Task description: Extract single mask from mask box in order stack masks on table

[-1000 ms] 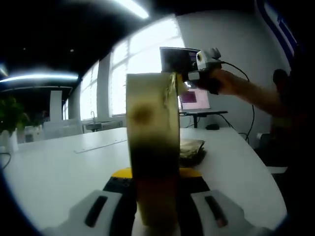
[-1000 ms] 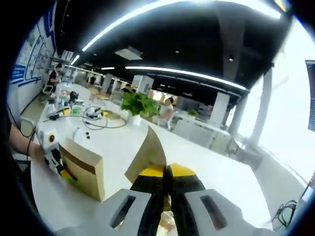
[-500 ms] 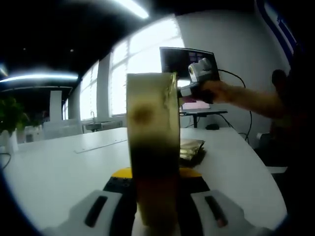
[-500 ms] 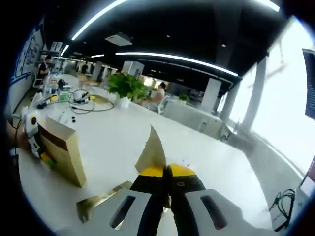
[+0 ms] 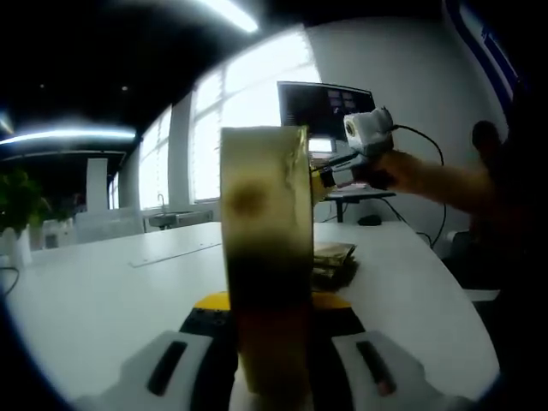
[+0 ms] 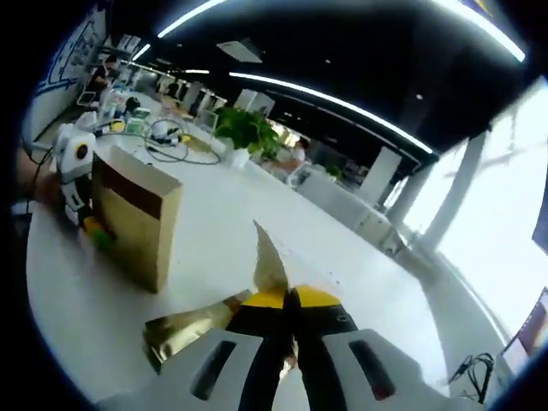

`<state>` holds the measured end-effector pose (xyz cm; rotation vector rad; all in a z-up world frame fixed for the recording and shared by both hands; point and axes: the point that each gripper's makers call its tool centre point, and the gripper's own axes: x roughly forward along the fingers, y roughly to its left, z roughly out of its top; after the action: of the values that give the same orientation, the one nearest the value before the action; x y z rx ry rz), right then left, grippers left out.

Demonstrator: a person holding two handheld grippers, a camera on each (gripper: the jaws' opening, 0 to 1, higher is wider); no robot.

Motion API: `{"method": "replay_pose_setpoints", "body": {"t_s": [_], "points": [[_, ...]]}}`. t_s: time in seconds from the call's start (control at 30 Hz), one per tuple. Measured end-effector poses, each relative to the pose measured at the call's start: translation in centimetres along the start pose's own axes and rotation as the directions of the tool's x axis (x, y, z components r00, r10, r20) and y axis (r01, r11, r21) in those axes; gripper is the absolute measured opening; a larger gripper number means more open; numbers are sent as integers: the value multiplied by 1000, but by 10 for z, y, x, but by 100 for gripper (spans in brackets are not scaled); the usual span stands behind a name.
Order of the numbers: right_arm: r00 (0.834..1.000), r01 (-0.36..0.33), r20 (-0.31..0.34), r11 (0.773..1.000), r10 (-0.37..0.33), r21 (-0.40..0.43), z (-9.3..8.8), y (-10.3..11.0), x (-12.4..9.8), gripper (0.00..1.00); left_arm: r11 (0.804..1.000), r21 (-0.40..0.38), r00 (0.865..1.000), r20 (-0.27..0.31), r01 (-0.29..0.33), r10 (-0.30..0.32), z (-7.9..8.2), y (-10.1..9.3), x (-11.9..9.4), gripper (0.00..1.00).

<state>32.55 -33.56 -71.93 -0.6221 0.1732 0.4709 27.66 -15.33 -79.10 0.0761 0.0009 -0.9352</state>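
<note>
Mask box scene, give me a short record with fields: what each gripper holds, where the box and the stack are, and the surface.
left gripper: shut on the mask box, held upright on the table
right gripper: shut on a single gold mask packet, held above the stack
mask stack: gold packets lying on the table beyond the box
surface: white table
background: monitor and bright windows behind the table
task state: packet not yet laid on the stack
</note>
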Motion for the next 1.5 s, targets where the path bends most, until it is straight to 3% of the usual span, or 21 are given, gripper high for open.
{"method": "replay_pose_setpoints", "body": {"t_s": [0.13,0.27,0.53,0.9,1.3,1.5], "points": [[1000,-10,0,999,10,-43,-6,21,-6,0,1000,-1,1000,-1,0,0,0,1,0,31],[999,-1,-47,988,-6,-153,-20,29,-6,0,1000,0,1000,-2,-1,1,0,1,1,31],[999,-24,-49,981,15,-192,-32,40,-5,0,1000,1,1000,-3,-1,1,0,1,1,31],[996,-75,-72,974,60,-216,-50,58,-4,0,1000,1,1000,-4,-1,1,0,0,0,31],[993,-88,-92,972,69,-217,-56,65,-5,0,1000,2,1000,-6,-2,3,-1,-2,-1,31],[993,-96,-91,979,80,-180,-57,67,-6,3,1000,3,1000,-6,-1,1,-1,-2,-2,31]]}}
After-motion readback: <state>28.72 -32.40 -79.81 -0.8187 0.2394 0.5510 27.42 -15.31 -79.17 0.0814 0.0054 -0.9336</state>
